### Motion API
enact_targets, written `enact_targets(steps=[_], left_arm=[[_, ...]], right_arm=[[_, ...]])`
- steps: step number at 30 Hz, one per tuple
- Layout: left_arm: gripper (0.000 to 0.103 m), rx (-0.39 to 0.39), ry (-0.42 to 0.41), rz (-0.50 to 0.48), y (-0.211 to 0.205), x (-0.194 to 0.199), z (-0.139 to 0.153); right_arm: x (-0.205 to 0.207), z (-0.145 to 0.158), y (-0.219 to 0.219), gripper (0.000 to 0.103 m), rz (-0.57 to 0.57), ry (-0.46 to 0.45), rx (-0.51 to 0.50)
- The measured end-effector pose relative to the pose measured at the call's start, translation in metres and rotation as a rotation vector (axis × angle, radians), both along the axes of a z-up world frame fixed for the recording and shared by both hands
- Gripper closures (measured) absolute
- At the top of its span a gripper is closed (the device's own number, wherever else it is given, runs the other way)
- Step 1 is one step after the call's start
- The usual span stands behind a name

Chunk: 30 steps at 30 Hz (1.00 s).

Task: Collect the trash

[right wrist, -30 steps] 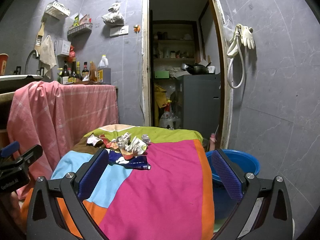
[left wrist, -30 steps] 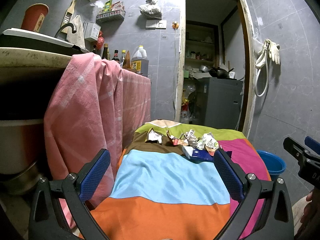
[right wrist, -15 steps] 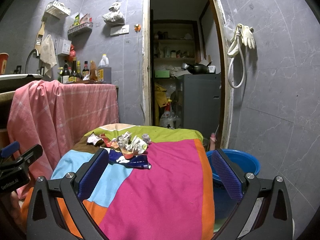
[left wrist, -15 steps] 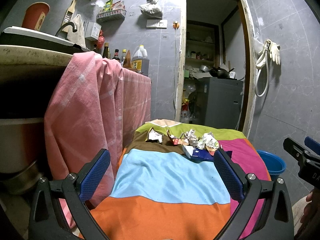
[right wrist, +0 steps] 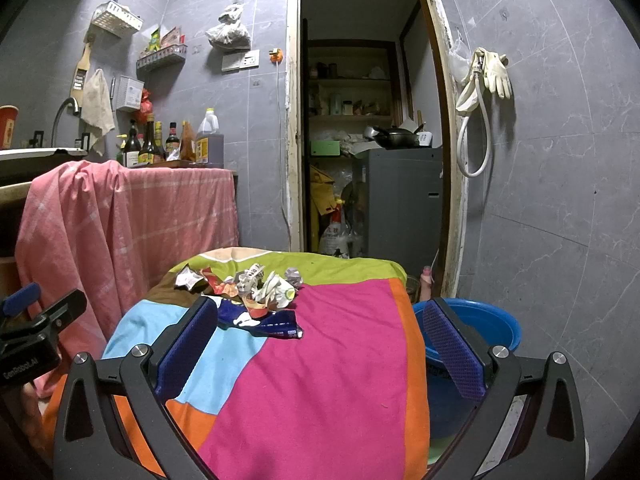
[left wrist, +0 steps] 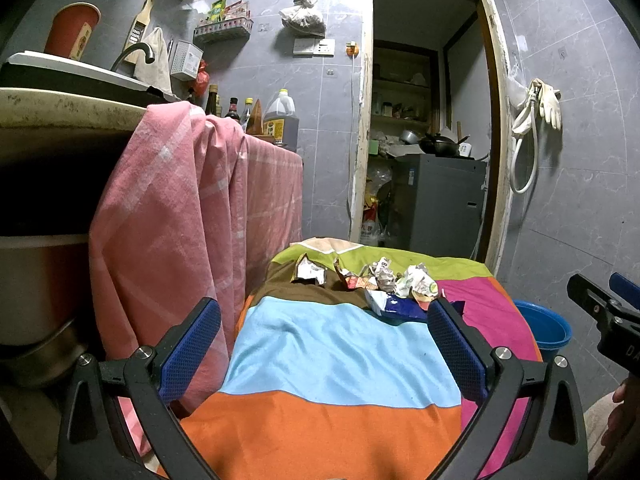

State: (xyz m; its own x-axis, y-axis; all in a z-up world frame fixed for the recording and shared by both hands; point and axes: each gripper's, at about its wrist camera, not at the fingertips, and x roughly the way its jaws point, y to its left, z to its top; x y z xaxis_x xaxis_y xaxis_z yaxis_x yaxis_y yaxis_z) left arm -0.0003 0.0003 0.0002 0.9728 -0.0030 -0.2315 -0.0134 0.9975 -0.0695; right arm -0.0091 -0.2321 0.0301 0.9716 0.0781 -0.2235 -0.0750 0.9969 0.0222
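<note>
A heap of crumpled paper and wrappers [left wrist: 380, 280] [right wrist: 256, 286] lies at the far end of a table under a striped multicoloured cloth [left wrist: 340, 360] [right wrist: 320, 380]. A flat dark blue wrapper [left wrist: 404, 309] [right wrist: 264, 322] rests at the heap's near edge. A blue bucket [left wrist: 544, 328] [right wrist: 476, 328] stands on the floor right of the table. My left gripper [left wrist: 324, 342] hangs open over the light blue stripe, short of the heap, holding nothing. My right gripper [right wrist: 320, 342] is open too, above the pink stripe and the bucket's rim, with nothing between its fingers.
A counter draped with pink cloth [left wrist: 192, 220] [right wrist: 132, 216] stands to the left, bearing bottles [right wrist: 152, 144] and a sink tap [left wrist: 132, 52]. An open doorway [right wrist: 368, 140] with a grey cabinet lies behind the table. Gloves and a hose [right wrist: 484, 80] hang on the right wall.
</note>
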Motion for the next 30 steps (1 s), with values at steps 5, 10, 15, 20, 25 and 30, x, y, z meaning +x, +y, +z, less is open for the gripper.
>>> enact_targets(steps=[5,10,15,20,25,30], left_arm=[[0.002,0.000,0.001,0.000,0.0001,0.0001,-0.0001],[0.002,-0.002,0.001,0.000,0.0000,0.0002,-0.0001],[0.002,-0.002,0.001,0.001,0.0002,0.0002,-0.0001],[0.002,-0.001,0.002,0.001,0.0001,0.0003,0.0000],[0.002,-0.003,0.002,0.001,0.0004,0.0002,-0.0001],[0.002,-0.003,0.002,0.001,0.0005,0.0001,0.0000]], right_arm=[[-0.0001,0.0008,-0.0009,0.000,0.000,-0.001,-0.001],[-0.0002,0.0015,-0.0017,0.000,0.000,0.000,-0.001],[-0.0004,0.0008,-0.0006,0.000,-0.001,0.000,0.000],[-0.0007,0.0012,-0.0013,0.000,0.000,0.001,-0.001],[-0.0009,0.0018,-0.0021,0.000,-0.001,0.001,-0.001],[-0.0011,0.0023,-0.0024,0.000,-0.001,0.001,-0.001]])
